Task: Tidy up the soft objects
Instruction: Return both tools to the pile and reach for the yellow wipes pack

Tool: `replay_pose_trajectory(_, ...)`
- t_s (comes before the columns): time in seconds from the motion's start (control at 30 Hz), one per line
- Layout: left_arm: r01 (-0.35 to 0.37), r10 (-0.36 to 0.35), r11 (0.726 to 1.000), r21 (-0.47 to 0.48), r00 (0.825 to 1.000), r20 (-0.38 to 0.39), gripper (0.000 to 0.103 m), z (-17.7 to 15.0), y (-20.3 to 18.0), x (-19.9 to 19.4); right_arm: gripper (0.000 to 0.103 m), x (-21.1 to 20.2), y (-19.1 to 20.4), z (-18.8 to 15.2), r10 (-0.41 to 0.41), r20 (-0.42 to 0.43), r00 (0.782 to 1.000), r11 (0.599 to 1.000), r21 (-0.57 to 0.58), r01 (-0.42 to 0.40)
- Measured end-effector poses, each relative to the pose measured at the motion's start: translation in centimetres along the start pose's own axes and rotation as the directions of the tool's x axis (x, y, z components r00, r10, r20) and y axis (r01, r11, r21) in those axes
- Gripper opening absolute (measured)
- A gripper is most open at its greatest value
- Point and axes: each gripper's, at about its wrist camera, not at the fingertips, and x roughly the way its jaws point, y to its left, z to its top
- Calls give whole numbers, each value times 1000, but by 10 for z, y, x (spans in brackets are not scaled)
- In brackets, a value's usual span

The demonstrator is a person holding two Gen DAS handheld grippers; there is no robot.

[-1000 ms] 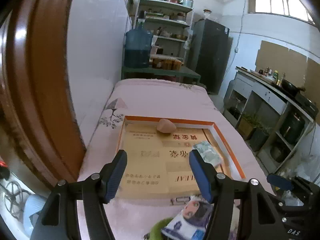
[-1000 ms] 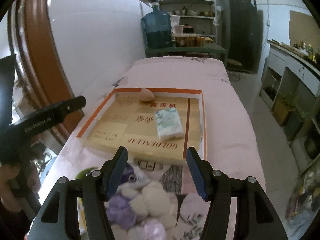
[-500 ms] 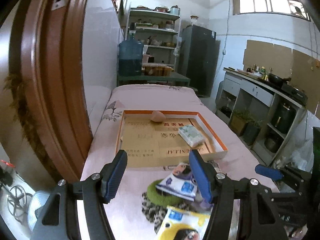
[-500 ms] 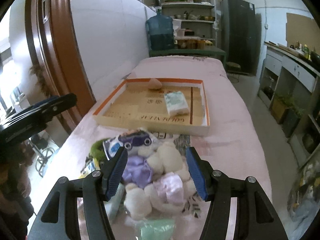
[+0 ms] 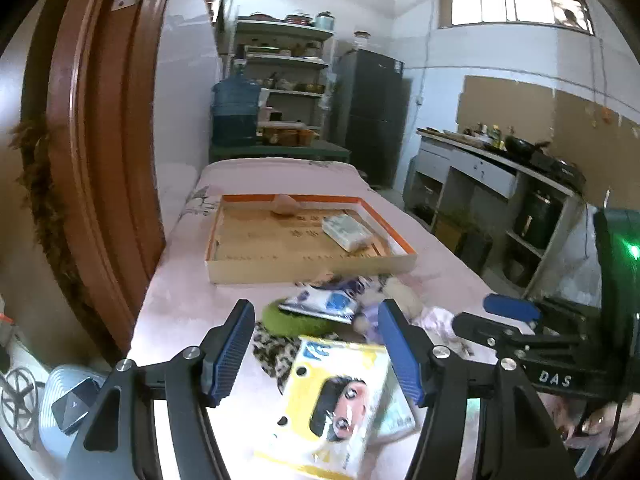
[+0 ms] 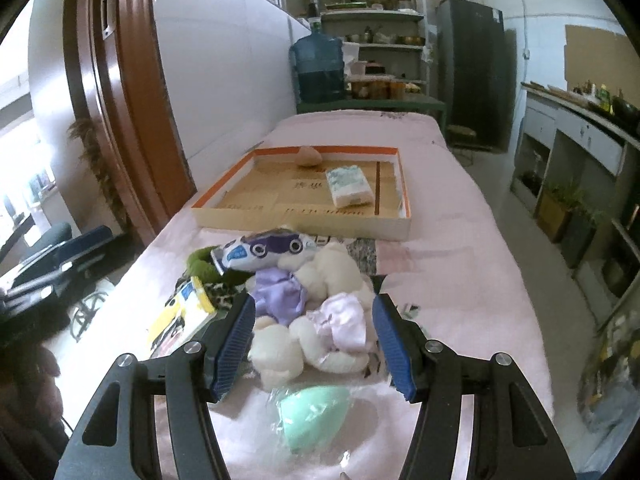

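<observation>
A shallow cardboard tray (image 6: pixel 304 229) with an orange rim lies on the pink table and holds a tissue pack (image 6: pixel 347 185) and a tan sponge (image 6: pixel 308 156). A pile lies in front of it: a white plush in purple cloth (image 6: pixel 316 300), a blue and white pack (image 6: pixel 264 252), a green round thing (image 5: pixel 296 320), a yellow pack (image 5: pixel 336 404) and a mint egg-shaped sponge in film (image 6: pixel 316 412). My left gripper (image 5: pixel 316 356) is open above the yellow pack. My right gripper (image 6: pixel 314 346) is open around the plush, apart from it.
A brown door frame (image 5: pixel 96 160) stands at the left. Shelves, a blue water bottle (image 6: pixel 318 64) and a dark fridge (image 6: pixel 472 68) stand beyond the table's far end. A counter with cupboards (image 5: pixel 496 184) runs along the right. A patterned cloth (image 5: pixel 276 352) lies under the pile.
Both grippers have drawn back from the tray toward the near end of the table. The pile of soft things has come into view under them. Both stayed open.
</observation>
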Motion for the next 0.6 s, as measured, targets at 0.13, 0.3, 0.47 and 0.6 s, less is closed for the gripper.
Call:
replay_pose_trajectory(0.13, 45, -45, 999, 19, 999, -19, 64, -13, -6, 0, 63, 1, 1, -7, 8, -13, 1000, 1000, 4, -8)
replay_pose_trajectory(0.3, 74, -72, 997, 31, 996, -50, 64, -27, -6, 6, 63, 4, -1, -16, 15, -29, 999, 1000, 16, -15)
replay_pose_trajectory(0.47, 103, -100, 994, 31, 992, -83, 64, -33, -1, 13, 63, 4, -2, -19, 15, -26, 1000, 1000, 24, -15)
replay_pose_trajectory(0.6, 118, -115, 993, 22, 987, -108, 64, -38, 3, 17, 63, 5, -3, -20, 17, -34, 999, 999, 28, -16)
